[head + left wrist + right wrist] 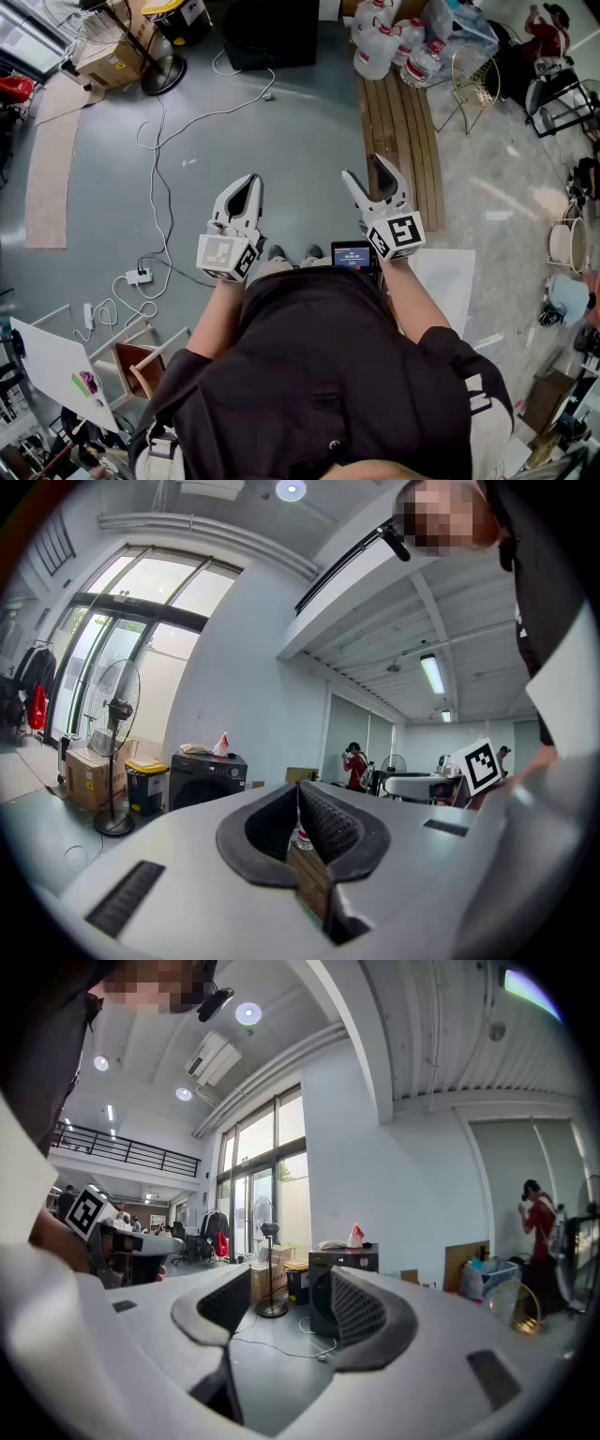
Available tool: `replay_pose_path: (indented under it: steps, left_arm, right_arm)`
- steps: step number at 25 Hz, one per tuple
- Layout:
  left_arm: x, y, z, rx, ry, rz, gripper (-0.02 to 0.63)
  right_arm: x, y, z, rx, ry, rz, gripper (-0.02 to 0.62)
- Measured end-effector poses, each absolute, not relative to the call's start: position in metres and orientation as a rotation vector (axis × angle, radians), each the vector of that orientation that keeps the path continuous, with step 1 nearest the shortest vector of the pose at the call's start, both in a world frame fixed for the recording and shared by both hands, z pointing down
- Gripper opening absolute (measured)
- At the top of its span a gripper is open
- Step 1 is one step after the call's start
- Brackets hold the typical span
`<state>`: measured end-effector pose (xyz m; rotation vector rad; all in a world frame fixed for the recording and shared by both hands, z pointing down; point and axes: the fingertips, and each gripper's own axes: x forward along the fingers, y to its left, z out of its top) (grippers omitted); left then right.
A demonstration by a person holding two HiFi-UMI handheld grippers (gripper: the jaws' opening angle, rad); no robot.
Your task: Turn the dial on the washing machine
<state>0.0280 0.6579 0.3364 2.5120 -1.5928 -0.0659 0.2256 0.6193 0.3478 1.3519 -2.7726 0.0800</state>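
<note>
The dark washing machine point(267, 33) stands far ahead at the top of the head view. It also shows in the left gripper view point(208, 775) and, partly behind a finger, in the right gripper view point(349, 1262), where a small pale dial point(364, 1261) sits on its top panel. Both grippers are held level in front of the person, well short of the machine. My left gripper point(249, 183) point(298, 794) has its pads meeting at the tips, with nothing held. My right gripper point(367, 171) point(286, 1288) stands wide open and empty.
A white cable point(159, 150) and a power strip point(139, 276) lie on the grey floor at left. Wooden planks point(403, 131) and water bottles point(384, 42) are at right. A standing fan point(119, 761) and a yellow-lidded bin point(145, 785) flank the machine. A person in red point(354, 761) stands behind.
</note>
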Motion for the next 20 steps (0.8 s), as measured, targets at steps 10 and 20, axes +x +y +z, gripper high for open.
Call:
replay_pose_path:
  steps: [10, 20]
  left_arm:
    - [0.072, 0.665, 0.336, 2.573, -1.489, -0.004, 0.009]
    - [0.085, 0.661, 0.333, 2.578, -1.471, -0.002, 0.011]
  right_arm:
    - [0.26, 0.626, 0.342, 1.399, -2.812, 0.111, 0.272]
    - [0.275, 0.622, 0.34, 1.418, -2.857, 0.12, 0.272]
